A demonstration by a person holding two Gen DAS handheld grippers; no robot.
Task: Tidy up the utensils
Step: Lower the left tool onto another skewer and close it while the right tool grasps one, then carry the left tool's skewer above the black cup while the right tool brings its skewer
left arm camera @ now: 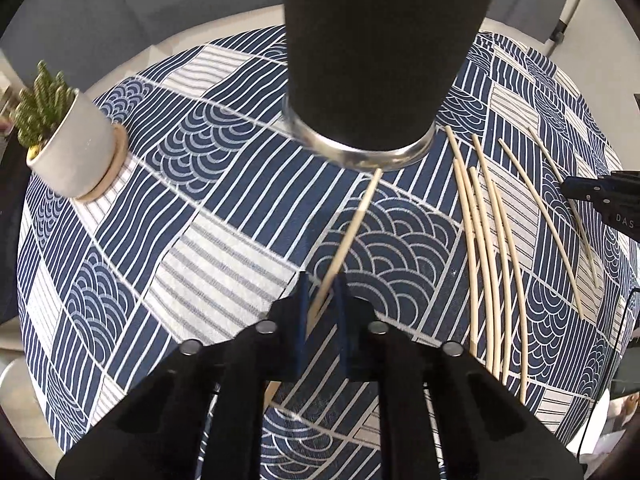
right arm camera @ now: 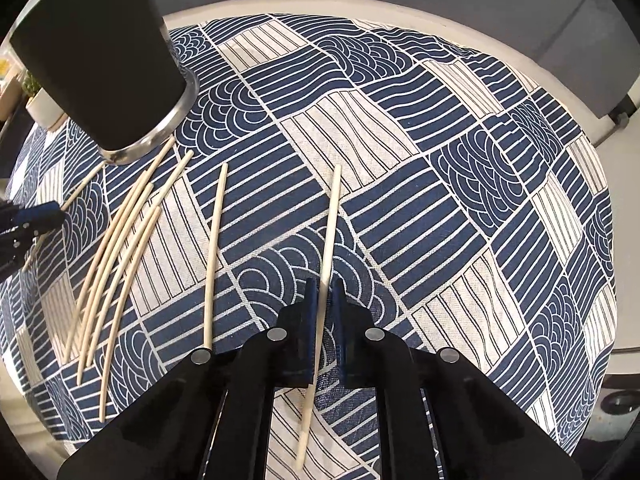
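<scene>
In the left wrist view my left gripper [left arm camera: 322,280] is shut on a pale wooden chopstick [left arm camera: 352,224], whose far end points at the base of the black utensil cup [left arm camera: 376,60] with a metal rim. Several loose chopsticks [left arm camera: 486,240] lie to its right. My right gripper [right arm camera: 322,286] is shut on another chopstick [right arm camera: 332,216], which runs lengthwise between the blue pads and sticks out behind them. In the right wrist view the cup [right arm camera: 104,60] stands at the upper left. A single chopstick [right arm camera: 214,256] lies left of the held one, with a bundle [right arm camera: 116,264] beyond it.
A blue and white patterned cloth [right arm camera: 460,160] covers the round table. A small potted plant [left arm camera: 76,148] in a white pot stands at the left edge. The right gripper's tip [left arm camera: 568,188] shows at the right of the left wrist view, and the left gripper's tip [right arm camera: 52,210] at the left of the right wrist view.
</scene>
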